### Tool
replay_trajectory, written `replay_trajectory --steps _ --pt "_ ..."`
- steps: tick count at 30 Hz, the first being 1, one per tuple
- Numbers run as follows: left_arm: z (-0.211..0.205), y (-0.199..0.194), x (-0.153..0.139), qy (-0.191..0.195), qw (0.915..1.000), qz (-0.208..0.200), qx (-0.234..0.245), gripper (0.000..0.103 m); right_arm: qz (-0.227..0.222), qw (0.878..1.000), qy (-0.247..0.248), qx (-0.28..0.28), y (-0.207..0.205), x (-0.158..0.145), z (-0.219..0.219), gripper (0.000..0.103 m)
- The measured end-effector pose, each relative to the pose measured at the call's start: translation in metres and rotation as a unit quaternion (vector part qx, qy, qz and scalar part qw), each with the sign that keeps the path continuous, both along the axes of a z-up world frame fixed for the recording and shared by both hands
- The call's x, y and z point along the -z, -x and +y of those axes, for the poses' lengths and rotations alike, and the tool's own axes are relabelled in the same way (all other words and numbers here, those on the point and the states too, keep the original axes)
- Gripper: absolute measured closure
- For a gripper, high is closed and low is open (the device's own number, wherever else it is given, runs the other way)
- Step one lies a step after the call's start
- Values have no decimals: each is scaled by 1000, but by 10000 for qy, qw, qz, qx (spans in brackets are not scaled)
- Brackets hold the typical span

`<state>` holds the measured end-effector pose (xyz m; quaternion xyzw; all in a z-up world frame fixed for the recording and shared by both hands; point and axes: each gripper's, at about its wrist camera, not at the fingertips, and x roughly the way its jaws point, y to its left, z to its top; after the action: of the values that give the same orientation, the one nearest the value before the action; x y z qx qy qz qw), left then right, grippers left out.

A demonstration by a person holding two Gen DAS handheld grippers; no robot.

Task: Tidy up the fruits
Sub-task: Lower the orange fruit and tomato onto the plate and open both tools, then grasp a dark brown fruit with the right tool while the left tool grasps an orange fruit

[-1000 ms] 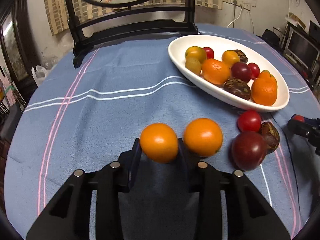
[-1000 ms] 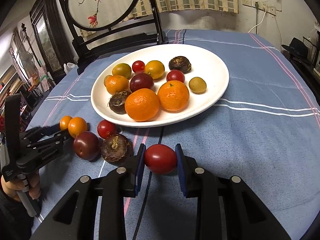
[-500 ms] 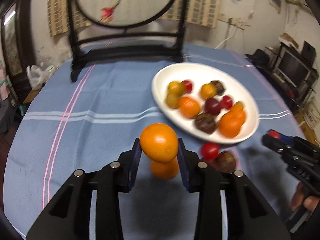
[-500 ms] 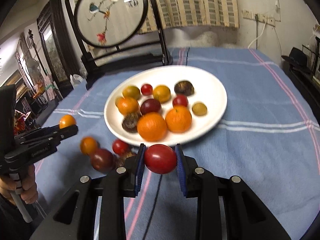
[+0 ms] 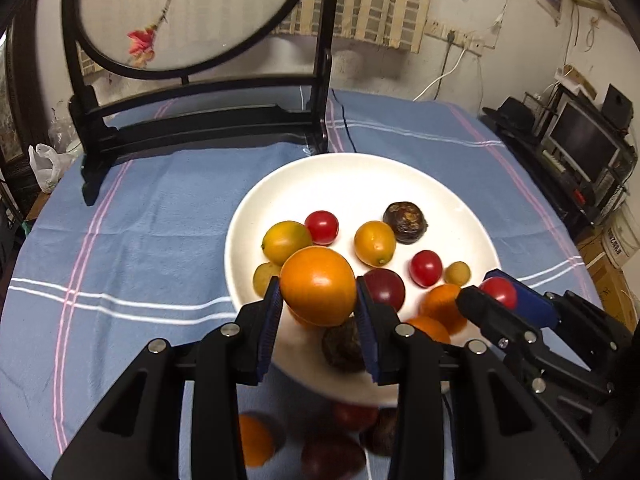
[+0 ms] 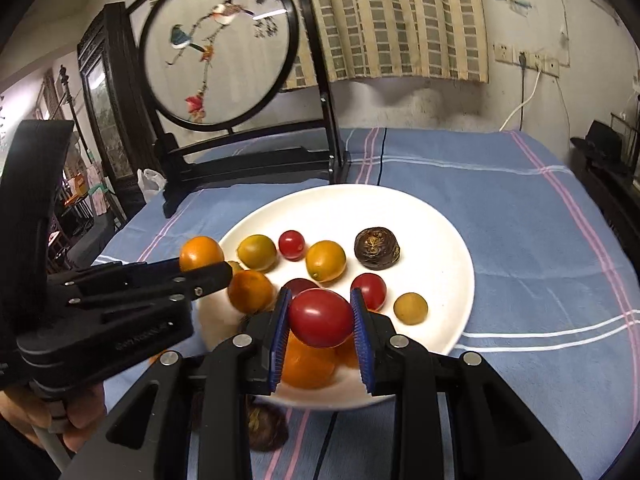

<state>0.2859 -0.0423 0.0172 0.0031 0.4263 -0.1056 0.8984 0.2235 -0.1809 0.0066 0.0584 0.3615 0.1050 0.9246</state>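
Over the near rim of the white plate (image 5: 344,176) I have both grippers hanging side by side. My left gripper (image 5: 318,306) is clenched on one orange fruit (image 5: 318,286); my right gripper (image 6: 320,322) is clenched on one red tomato (image 6: 320,317).

Counting what I can see in the plate from the right wrist view: two red cherry tomatoes (image 6: 291,245), two yellow-orange kumquat-like fruits (image 6: 325,261), one small yellow-green one (image 6: 410,308), one wrinkled dark brown fruit (image 6: 377,249), one dark purple fruit partly hidden behind my load, and three oranges (image 6: 250,291), two of them mostly hidden under the jaws. The left wrist view adds another yellow-green one at the plate's left side and a second brown fruit behind a finger.

Off the plate, on the cloth below my left gripper, I make out about four blurred fruits, one of them orange (image 5: 256,440); I cannot count them for certain.

Everything sits on a blue tablecloth (image 6: 500,208) with pink and white stripes. One round embroidered screen (image 6: 218,46) in a black stand is at the table's far edge. Behind it I see a checked curtain (image 6: 392,20), a plaster wall with sockets, and a monitor (image 5: 582,140) to the right.
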Motion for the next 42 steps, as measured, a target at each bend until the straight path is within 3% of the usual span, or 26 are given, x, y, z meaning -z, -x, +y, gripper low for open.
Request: replay_trajectory --steps 4,5,7,8,10,15,18,23,29,42 --pt "-8 -12 10 -64 9999 85 42 68 157 9994 -295 23 -13 14 -9 72" --pt "-10 -14 11 -51 9999 101 61 68 158 9988 -467 0 -15 16 -13 67" --pt "-11 -17 12 11 9999 136 61 65 145 9975 -676 114 -15 17 -21 44" --pt "-10 -17 11 57 9999 119 38 61 112 9967 -777 204 -14 16 -27 41" --pt "-7 -15 7 121 9999 -9 -32 48 122 9959 -863 236 -13 14 -33 41" --pt "0 2 -1 156 9998 -92 -53 46 67 9944 -1002 337 -8 7 -41 41" --pt "7 15 -7 161 9997 -126 -93 37 100 9945 -1004 273 -4 4 -40 38" --pt "24 40 -13 212 9994 -265 -81 35 -6 9970 -756 138 12 -3 -34 38" --pt "51 68 0 194 9993 -218 -218 34 -79 9981 -592 -170 39 -10 -25 38" --pt "88 82 40 332 9981 150 -498 33 226 9979 303 -519 80 17 13 38"
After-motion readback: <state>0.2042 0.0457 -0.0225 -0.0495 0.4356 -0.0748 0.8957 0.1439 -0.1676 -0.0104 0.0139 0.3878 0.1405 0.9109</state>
